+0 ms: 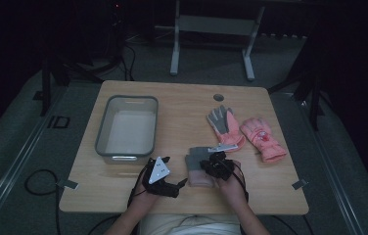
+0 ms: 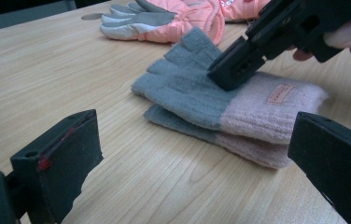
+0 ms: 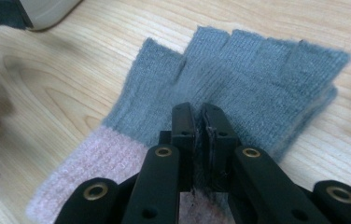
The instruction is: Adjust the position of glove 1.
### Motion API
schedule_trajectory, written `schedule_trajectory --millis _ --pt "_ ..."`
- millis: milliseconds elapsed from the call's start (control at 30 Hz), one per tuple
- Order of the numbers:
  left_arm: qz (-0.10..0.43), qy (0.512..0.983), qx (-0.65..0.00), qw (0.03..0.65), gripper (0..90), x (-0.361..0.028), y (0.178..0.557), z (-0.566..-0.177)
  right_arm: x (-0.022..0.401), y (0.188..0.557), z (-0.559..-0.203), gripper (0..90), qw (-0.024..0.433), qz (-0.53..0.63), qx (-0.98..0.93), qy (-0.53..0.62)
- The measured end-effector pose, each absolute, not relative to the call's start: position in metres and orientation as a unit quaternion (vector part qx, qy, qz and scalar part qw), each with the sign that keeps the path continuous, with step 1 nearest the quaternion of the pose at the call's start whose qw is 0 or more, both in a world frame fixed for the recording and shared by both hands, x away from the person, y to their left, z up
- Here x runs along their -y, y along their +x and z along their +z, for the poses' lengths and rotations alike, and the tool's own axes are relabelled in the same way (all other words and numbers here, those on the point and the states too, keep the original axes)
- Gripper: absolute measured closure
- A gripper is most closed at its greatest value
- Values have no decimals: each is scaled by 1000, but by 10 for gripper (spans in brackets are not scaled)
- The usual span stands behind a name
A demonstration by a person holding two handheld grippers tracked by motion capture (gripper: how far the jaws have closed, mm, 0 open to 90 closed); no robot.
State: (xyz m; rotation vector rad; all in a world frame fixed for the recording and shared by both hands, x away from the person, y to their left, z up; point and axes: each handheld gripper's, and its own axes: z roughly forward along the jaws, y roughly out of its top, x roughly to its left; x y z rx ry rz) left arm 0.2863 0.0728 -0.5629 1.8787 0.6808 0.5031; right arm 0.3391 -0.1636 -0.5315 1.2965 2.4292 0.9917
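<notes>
**Jaws pressed together over knit gloves**

Right gripper [image 3: 200,122] tipped down onto stacked fingerless gloves [image 3: 239,74], jaws closed against each other. Grey knit over the finger end, pink cuff [image 3: 89,168] nearest the camera. Wooden table [image 3: 61,70] beneath. Pale bin corner [image 3: 47,11] at upper left.

I see a small tag [image 2: 283,93] sewn on the pink cuff of the knit glove [image 2: 220,100] (the writing on it is too tiny for me to read). I find no other words.
</notes>
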Motion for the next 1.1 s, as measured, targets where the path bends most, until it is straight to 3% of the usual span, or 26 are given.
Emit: schedule_trajectory --millis 267,367,400,433,467,667,867,1067,1100 --pt "217 775 -291 517 22 -73 286 -563 164 340 -536 829 93 343 -830 430" --pt "227 777 -282 514 22 -72 285 -563 166 340 -533 754 87 351 -827 430" --pt "233 782 -282 505 22 -70 284 -562 172 340 -523 671 97 362 -827 419" --pt "242 783 -283 498 22 -69 283 -561 172 340 -523 671 97 362 -827 419" --pt "247 783 -283 496 22 -68 282 -560 179 343 -513 612 105 380 -824 406" --pt "218 787 -273 509 42 -62 278 -545 202 362 -487 578 115 406 -817 393" --pt "179 830 -191 492 111 -39 278 -535 205 385 -493 571 96 395 -824 395" --pt "183 875 -111 434 157 -12 283 -541 199 399 -511 517 79 380 -826 409" --pt "183 887 -95 413 206 -6 285 -545 195 402 -517 502 76 369 -832 407"
